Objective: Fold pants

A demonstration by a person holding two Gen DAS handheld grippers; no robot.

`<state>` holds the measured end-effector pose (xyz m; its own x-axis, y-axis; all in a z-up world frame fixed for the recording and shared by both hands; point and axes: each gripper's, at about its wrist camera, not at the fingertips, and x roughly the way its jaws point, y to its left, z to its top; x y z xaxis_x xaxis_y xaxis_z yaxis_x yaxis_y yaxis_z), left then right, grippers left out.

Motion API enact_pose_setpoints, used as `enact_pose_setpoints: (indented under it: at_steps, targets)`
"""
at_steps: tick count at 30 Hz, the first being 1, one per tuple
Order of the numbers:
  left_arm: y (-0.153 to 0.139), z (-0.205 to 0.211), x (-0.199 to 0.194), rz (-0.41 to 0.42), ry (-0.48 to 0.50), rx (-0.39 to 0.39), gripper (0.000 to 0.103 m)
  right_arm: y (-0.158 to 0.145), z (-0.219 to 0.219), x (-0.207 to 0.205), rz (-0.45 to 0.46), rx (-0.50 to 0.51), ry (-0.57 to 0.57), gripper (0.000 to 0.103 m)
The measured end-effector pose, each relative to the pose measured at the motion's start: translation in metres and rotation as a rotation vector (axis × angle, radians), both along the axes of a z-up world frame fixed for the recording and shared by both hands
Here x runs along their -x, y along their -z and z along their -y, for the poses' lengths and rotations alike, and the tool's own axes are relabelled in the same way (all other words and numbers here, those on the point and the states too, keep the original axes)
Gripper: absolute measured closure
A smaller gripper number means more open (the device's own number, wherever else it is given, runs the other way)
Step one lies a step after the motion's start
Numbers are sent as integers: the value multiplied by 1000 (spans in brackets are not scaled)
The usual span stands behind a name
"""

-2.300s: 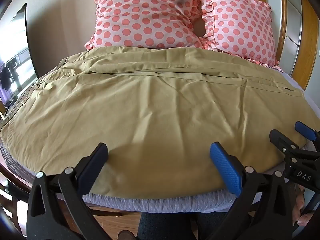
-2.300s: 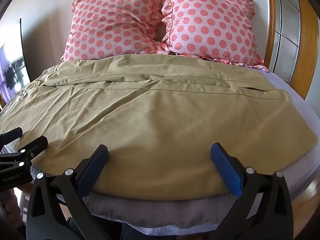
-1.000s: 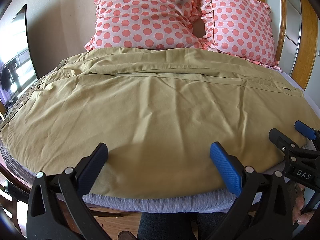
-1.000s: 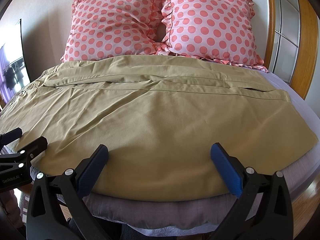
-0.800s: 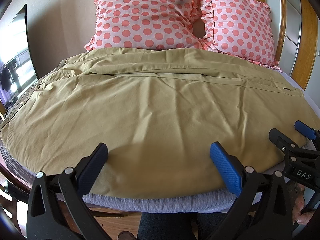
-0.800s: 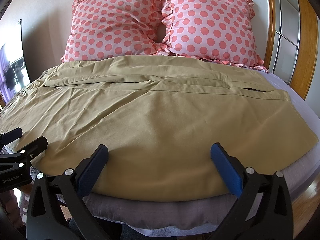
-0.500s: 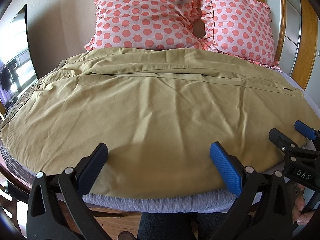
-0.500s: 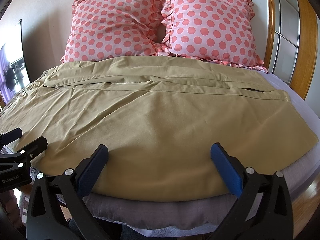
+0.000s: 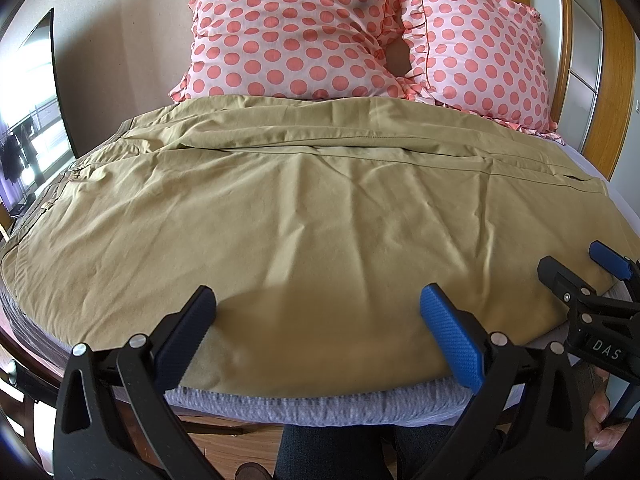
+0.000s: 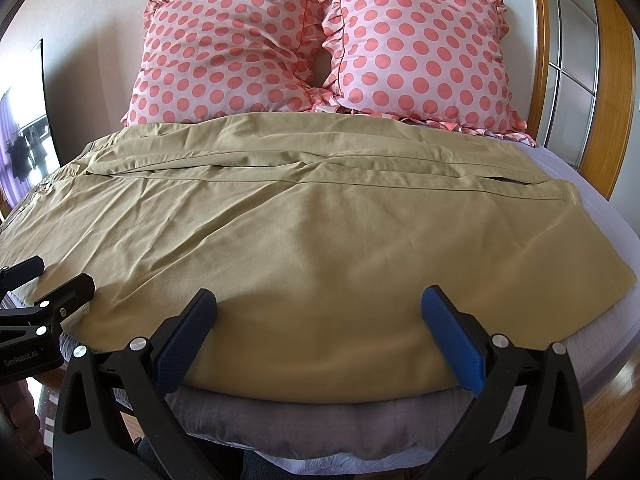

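I have the khaki cotton pants (image 9: 320, 208) spread flat across the bed with the grey-lavender sheet (image 10: 592, 184), their long axis running side to side across my view: the waistband end with its belt loops lies at the left edge, and the leg hems point toward the right side of the bed. One leg lies nearer the pillows, the other nearer me, with a long seam between them and loose creases over the near leg. My left gripper (image 9: 320, 320) hovers over the near edge of the fabric with its black-and-blue jaws spread wide and nothing between them. My right gripper (image 10: 320, 320) sits just the same further along that edge, jaws wide and empty; each one shows at the rim of the other's camera. Behind the pants, two pink pillows with coral polka dots and ruffled trim (image 10: 320, 48) lean against a beige wall, touching each other. A wooden-framed panel (image 10: 576, 60) stands to the right, and a bright window (image 9: 24, 120) shows at far left. Wooden flooring (image 9: 224, 448) is visible below the mattress edge.
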<state>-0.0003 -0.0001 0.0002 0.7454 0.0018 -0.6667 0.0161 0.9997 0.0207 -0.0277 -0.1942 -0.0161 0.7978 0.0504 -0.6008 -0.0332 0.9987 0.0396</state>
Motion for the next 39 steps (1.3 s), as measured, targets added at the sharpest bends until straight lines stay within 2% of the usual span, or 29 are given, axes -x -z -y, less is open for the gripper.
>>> enact_pose_setpoints:
  at_steps: [15,17,18,21,23,24,27,28,29,30,32,37,39]
  targets:
    - [0,0,0,0,1,-1,2,1,-4,-2,-16,3,-21,1]
    - [-1,-1,-1,-10,7,0,2,-10,2,-15,-67,8,-37,1]
    - [-1,-2,-2,-17,13,2,2,-11,3,-12,-61,8,-28,1]
    - [-8,-3,-5,-22,23,7,2,-51,38,-28,-12,8,26,1]
    - [-17,-10,-4,13,25,20,2,-84,75,-59,7,-20,105,1]
    - [-22,-12,-5,27,27,28,2,-91,86,-72,-9,-35,129,1]
    - [-31,-16,-10,55,36,59,2,-100,136,-148,-105,-90,247,1]
    - [-33,-17,-12,61,45,71,2,-96,154,-179,-142,-103,303,5]
    - [-33,-18,-13,63,52,76,2,-91,171,-201,-170,-114,361,21]
    - [-34,-18,-13,69,62,80,2,-84,187,-224,-204,-127,423,29]
    - [-36,-19,-14,91,81,82,2,-65,219,-271,-293,-190,528,40]
    - [-40,-23,-19,126,100,91,2,-31,259,-333,-391,-287,711,42]
    - [-40,-24,-24,129,103,86,2,-25,262,-348,-395,-268,746,41]
